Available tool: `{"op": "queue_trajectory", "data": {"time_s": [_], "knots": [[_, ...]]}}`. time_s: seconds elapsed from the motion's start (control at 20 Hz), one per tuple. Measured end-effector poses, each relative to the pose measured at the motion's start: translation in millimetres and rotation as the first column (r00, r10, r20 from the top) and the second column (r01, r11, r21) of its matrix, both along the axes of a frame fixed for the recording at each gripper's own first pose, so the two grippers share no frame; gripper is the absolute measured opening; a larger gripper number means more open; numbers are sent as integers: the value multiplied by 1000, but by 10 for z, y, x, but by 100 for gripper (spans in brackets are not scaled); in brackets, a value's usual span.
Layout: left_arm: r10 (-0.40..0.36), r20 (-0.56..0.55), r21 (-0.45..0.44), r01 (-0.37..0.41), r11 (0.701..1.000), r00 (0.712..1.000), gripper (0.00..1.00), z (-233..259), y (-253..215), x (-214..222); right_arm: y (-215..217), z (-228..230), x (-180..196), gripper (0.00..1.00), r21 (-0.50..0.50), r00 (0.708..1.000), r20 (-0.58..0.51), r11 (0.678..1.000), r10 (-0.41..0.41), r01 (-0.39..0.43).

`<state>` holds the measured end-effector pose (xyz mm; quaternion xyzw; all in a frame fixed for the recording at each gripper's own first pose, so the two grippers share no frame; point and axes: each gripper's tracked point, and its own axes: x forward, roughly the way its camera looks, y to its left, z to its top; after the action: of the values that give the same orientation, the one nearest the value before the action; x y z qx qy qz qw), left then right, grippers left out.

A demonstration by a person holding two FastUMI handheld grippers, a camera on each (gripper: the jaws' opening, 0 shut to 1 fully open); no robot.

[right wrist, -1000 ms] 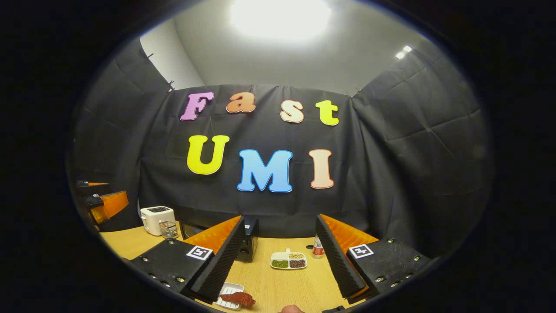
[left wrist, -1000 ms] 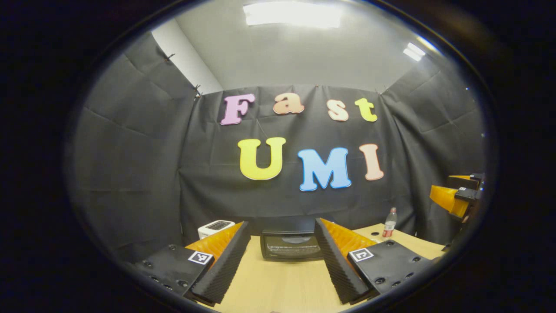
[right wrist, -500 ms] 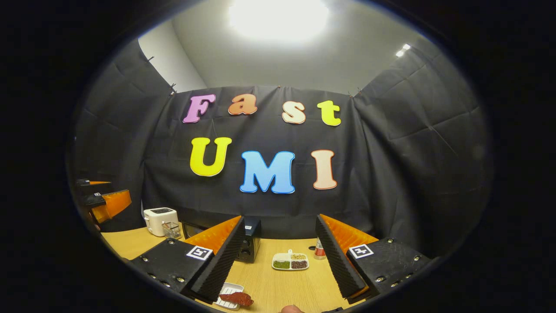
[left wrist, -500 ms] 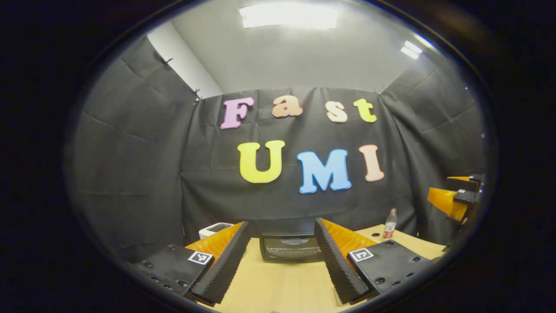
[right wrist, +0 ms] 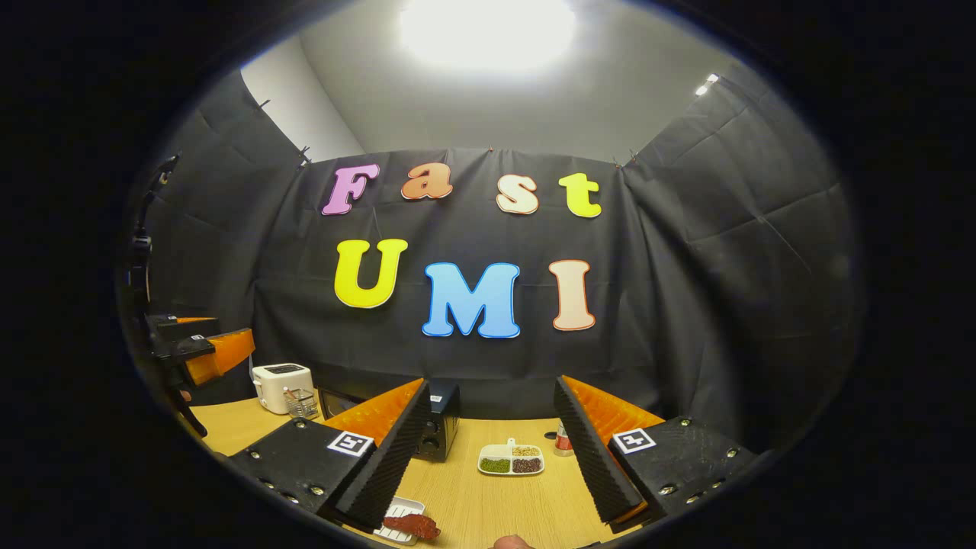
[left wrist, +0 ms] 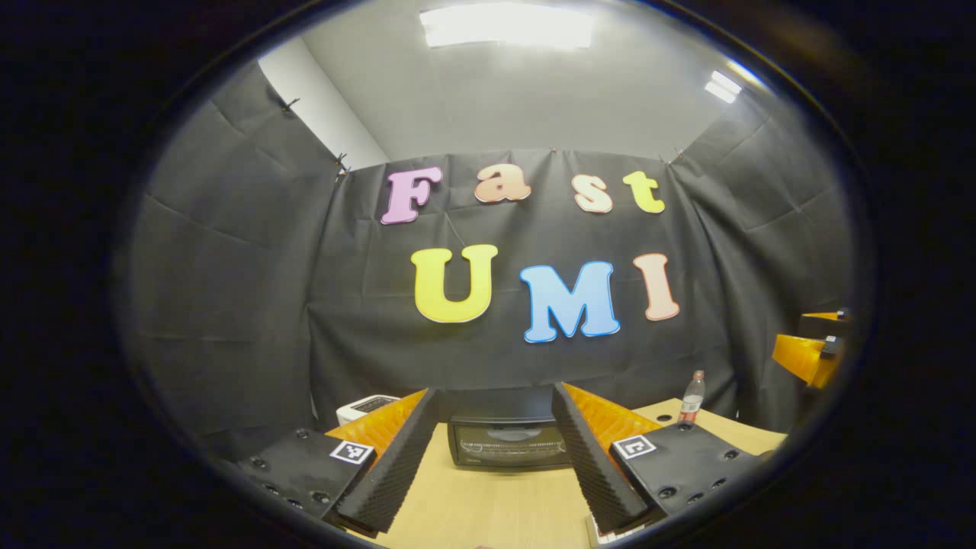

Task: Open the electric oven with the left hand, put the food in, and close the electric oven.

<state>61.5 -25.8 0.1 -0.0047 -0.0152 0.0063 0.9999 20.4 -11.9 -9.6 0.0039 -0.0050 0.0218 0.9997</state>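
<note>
Sitting between spread left fingers point(left wrist: 381, 488): closed oven point(left wrist: 507, 444).

The booth is closed in by a creased black cloth wall point(left wrist: 229, 290) hung across the back and both sides, pinned along its top edge by small clips; above the cloth on the left rises a plain white wall panel point(left wrist: 320, 114); overhead runs a pale grey ceiling point(left wrist: 534, 99) with a long rectangular light panel point(left wrist: 507, 24) glowing white and a smaller ceiling lamp point(left wrist: 720, 85) off to the right; in the right gripper view the main light blooms into a bright blur, and the cloth folds inward at the right corner; below stands a light wooden table point(right wrist: 488, 503) with a smooth, pale grain, its far edge close to the back cloth.
</note>
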Motion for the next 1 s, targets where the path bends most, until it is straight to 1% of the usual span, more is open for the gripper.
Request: {"op": "queue_trajectory", "data": {"time_s": [0.1,0.2,0.3,0.45,0.7,0.75,0.8,0.9,0.95,1.0], "knots": [[-16,0,-17,16,1000,1000,100,-54,9,272,-52,-28,101,98,-10,999,-13,999,-43,43],[-36,-8,-27,36,999,999,100,-160,15,551,-27,-2,155,98,3,997,-3,997,-72,72],[-54,-18,-42,53,998,998,100,-265,28,834,-64,-38,222,98,-15,993,-12,993,-113,113],[-84,-43,-58,81,995,996,100,-521,22,1211,-90,-13,290,98,-20,985,-7,985,-171,171],[-137,-88,-79,130,988,987,100,-914,-20,1781,-169,-118,385,98,-42,963,-37,964,-266,264],[-148,-95,-77,141,987,984,98,-1005,-46,1890,-169,-151,388,98,-47,959,-47,959,-280,278],[-161,-102,-74,154,985,982,94,-1080,-81,1979,-179,-175,398,98,-52,953,-53,954,-297,294],[-188,-122,-65,181,981,975,94,-1254,-162,2158,-181,-219,422,98,-63,943,-72,945,-324,320],[-200,-134,-60,194,979,971,96,-1349,-197,2251,-178,-243,426,98,-70,938,-79,941,-336,331],[-213,-149,-62,206,977,966,98,-1449,-234,2339,-175,-256,419,94,-77,933,-83,936,-350,344]]}}
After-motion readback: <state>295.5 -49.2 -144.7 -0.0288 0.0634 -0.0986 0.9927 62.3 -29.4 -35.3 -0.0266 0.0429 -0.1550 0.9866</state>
